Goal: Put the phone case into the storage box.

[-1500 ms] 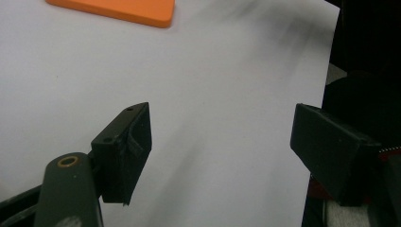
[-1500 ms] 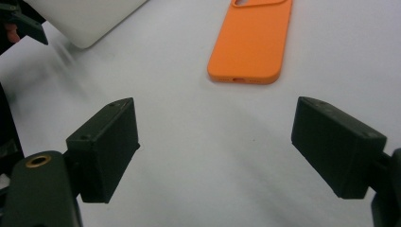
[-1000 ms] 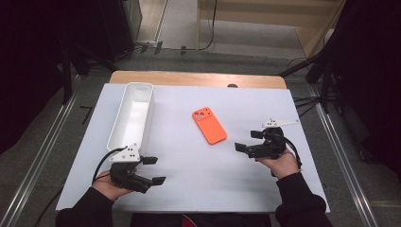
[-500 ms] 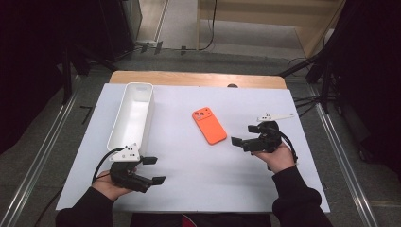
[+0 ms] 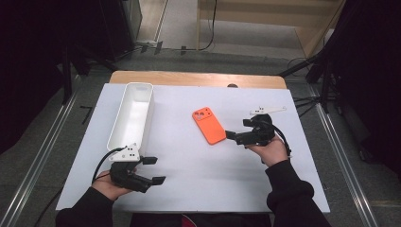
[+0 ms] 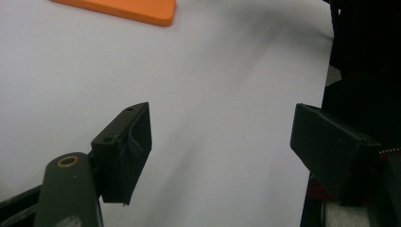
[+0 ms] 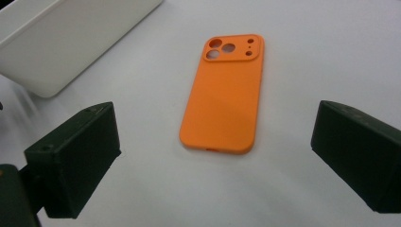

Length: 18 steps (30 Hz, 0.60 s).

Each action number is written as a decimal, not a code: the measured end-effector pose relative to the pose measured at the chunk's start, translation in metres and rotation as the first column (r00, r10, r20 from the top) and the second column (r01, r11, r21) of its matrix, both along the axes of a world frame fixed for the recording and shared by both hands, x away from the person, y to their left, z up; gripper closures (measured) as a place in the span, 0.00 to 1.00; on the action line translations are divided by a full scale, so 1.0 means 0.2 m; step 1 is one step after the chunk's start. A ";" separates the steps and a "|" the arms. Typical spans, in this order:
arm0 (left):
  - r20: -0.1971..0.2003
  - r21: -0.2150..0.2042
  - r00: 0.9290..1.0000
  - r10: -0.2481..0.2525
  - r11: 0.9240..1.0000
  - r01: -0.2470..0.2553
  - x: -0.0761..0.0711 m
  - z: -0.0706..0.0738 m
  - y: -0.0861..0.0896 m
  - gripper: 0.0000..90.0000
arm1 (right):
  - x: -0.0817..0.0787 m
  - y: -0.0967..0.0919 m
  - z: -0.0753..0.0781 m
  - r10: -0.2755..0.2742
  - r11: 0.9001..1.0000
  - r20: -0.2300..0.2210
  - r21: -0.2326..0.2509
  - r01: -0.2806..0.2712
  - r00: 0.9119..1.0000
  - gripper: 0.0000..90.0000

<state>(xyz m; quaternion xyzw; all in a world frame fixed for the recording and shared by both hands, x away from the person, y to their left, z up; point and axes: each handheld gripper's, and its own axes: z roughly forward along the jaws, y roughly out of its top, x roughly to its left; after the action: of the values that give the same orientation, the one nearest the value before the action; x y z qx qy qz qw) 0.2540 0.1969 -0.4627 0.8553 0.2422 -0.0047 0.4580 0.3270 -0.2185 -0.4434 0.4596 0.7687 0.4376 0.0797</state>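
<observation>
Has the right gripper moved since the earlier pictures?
Yes. The right gripper moved left, closer to the orange phone case, which stayed in place.

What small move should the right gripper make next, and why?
Probably ease forward a little more. The right gripper is open, its fingers standing wide, and the orange phone case lies flat on the white table just ahead, not yet between them.
</observation>
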 end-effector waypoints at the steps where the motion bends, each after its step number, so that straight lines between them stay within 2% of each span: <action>1: -0.001 0.000 1.000 0.000 1.000 0.000 0.00 0.00 0.00 0.24 | 0.01 0.01 0.01 0.000 1.000 0.003 -0.003 0.000 1.000 0.01; 12: -0.001 -0.003 1.000 0.004 1.000 -0.004 0.00 0.00 0.00 0.24 | 0.08 0.08 0.03 0.008 1.000 0.011 -0.007 -0.008 1.000 0.01; 18: -0.002 -0.003 1.000 0.001 1.000 -0.001 0.00 0.00 0.00 0.24 | 0.13 0.11 0.04 -0.008 1.000 0.017 -0.023 0.008 1.000 0.01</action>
<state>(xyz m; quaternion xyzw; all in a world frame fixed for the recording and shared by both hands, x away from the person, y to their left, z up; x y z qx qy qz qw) 0.2549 0.1978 -0.4629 0.8546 0.2430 -0.0056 0.4589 0.3524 -0.1971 -0.4358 0.4579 0.7713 0.4322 0.0933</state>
